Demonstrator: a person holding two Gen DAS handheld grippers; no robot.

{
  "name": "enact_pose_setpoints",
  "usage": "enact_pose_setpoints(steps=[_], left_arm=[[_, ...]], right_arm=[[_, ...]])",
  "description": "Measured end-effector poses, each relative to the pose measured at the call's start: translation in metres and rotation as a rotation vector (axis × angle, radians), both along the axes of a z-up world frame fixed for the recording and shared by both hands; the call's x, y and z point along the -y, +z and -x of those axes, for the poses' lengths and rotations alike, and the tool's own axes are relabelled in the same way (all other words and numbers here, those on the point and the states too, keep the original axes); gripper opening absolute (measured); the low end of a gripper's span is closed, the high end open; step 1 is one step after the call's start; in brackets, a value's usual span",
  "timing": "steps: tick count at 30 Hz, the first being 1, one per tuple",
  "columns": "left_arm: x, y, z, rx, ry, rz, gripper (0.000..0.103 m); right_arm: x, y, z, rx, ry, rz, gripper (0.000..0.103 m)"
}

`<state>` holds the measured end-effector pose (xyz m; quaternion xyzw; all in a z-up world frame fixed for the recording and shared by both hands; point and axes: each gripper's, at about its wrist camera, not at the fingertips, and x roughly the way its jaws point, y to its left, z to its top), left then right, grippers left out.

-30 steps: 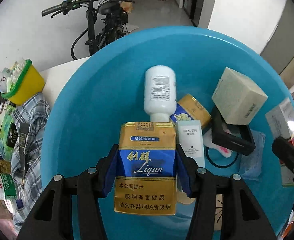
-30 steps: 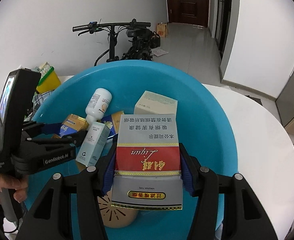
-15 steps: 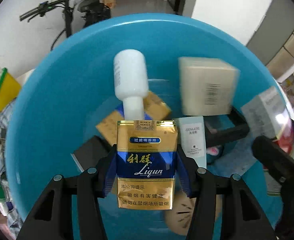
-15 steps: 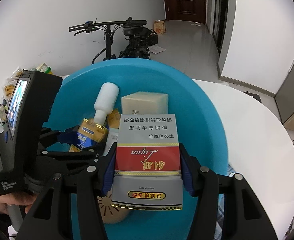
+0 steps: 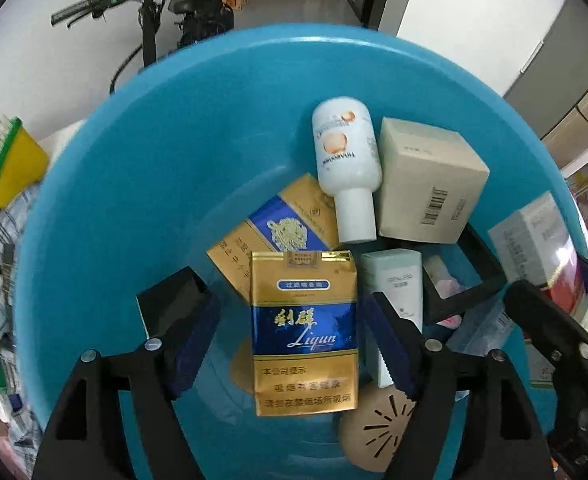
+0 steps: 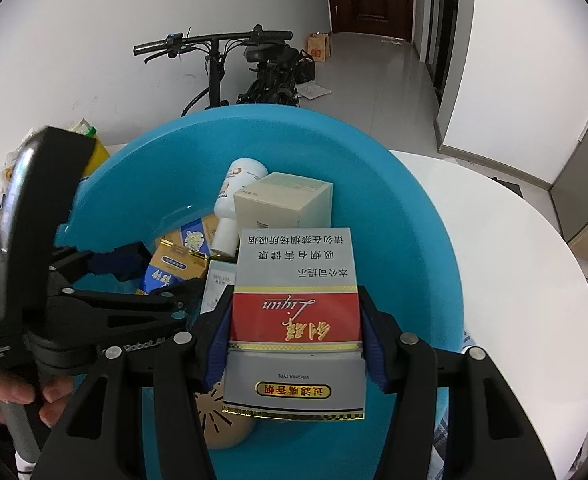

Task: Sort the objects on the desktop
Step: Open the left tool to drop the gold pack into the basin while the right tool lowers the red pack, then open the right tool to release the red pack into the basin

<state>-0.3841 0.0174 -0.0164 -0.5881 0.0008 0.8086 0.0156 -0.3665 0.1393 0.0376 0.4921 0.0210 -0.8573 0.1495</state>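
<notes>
My left gripper (image 5: 294, 340) is open over the blue basin (image 5: 133, 184). The gold and blue cigarette pack (image 5: 305, 332) sits between its spread fingers, apart from both pads. My right gripper (image 6: 296, 340) is shut on a red and grey cigarette pack (image 6: 296, 316) above the basin (image 6: 414, 216). In the basin lie a white bottle (image 5: 346, 160), a beige box (image 5: 426, 184), another gold and blue pack (image 5: 277, 224), a pale tube box (image 5: 398, 284) and a tan round disc (image 5: 374, 428).
The basin stands on a white round table (image 6: 514, 248). A yellow bin (image 5: 9, 168) and cluttered packets lie left of it. A bicycle (image 6: 253, 68) stands by the wall behind. A black frame (image 5: 466, 280) lies in the basin's right side.
My left gripper's jaws have opened and let go of the gold and blue pack. The right gripper still holds its pack. The view shifted over the basin.
</notes>
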Motion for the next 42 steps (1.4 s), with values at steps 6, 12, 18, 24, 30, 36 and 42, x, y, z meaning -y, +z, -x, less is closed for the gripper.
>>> enact_pose_setpoints(steps=[6, 12, 18, 24, 30, 36, 42], left_arm=[[0.014, 0.022, -0.006, -0.066, 0.041, 0.037, 0.081], [0.051, 0.044, -0.013, -0.106, 0.115, 0.002, 0.081], [0.079, 0.049, -0.019, -0.122, 0.139, -0.009, 0.081], [0.066, 0.053, -0.029, -0.125, 0.122, 0.009, 0.081], [0.068, 0.044, -0.02, -0.114, 0.124, -0.008, 0.082], [0.067, 0.039, -0.017, -0.105, 0.121, -0.011, 0.082], [0.063, 0.035, -0.016, -0.096, 0.116, -0.013, 0.082]], right_arm=[[0.007, -0.007, 0.004, 0.038, 0.021, 0.002, 0.054], [0.024, -0.008, 0.007, 0.077, 0.054, 0.015, 0.054], [0.055, -0.015, 0.014, 0.128, 0.088, 0.042, 0.054], [0.076, -0.028, 0.017, 0.17, 0.109, 0.023, 0.054], [0.089, -0.036, 0.016, 0.19, 0.126, -0.009, 0.055], [0.101, -0.043, 0.011, 0.195, 0.186, -0.064, 0.073], [0.095, -0.041, 0.011, 0.207, 0.175, -0.03, 0.077]])
